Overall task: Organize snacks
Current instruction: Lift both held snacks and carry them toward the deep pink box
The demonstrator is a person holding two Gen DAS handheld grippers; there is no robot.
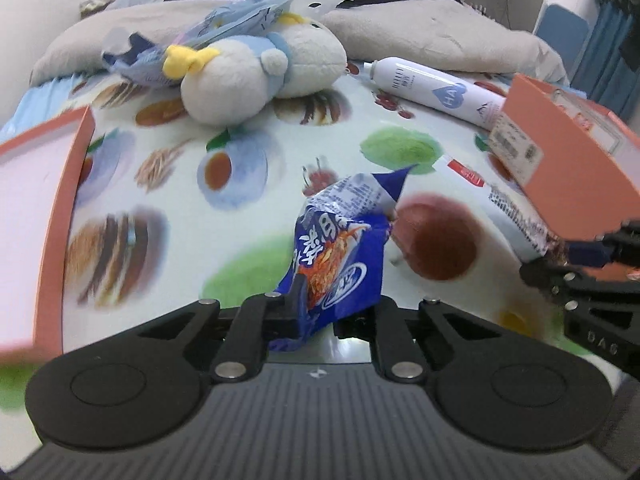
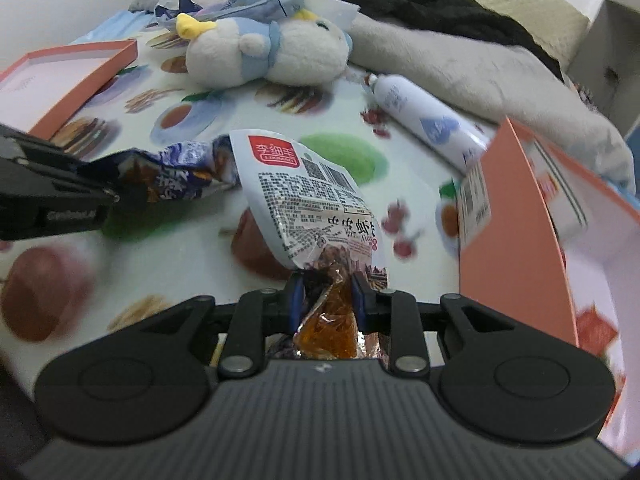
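Observation:
My left gripper point(image 1: 318, 312) is shut on a blue snack packet point(image 1: 340, 256) and holds it above the fruit-print sheet. That packet also shows at the left of the right wrist view point(image 2: 180, 172), pinched in the left gripper point(image 2: 114, 196). My right gripper point(image 2: 326, 300) is shut on the lower end of a white snack packet point(image 2: 308, 200) with a red logo. This white packet point(image 1: 508, 212) and the right gripper point(image 1: 560, 258) appear at the right of the left wrist view, beside the salmon box point(image 1: 572, 164).
A salmon box lid point(image 1: 44, 216) lies at the left, and the open box point(image 2: 520, 232) stands at the right. A plush penguin point(image 1: 260, 76), a white spray can point(image 1: 436, 88), a light-blue bag point(image 1: 224, 28) and grey bedding point(image 1: 440, 36) lie behind.

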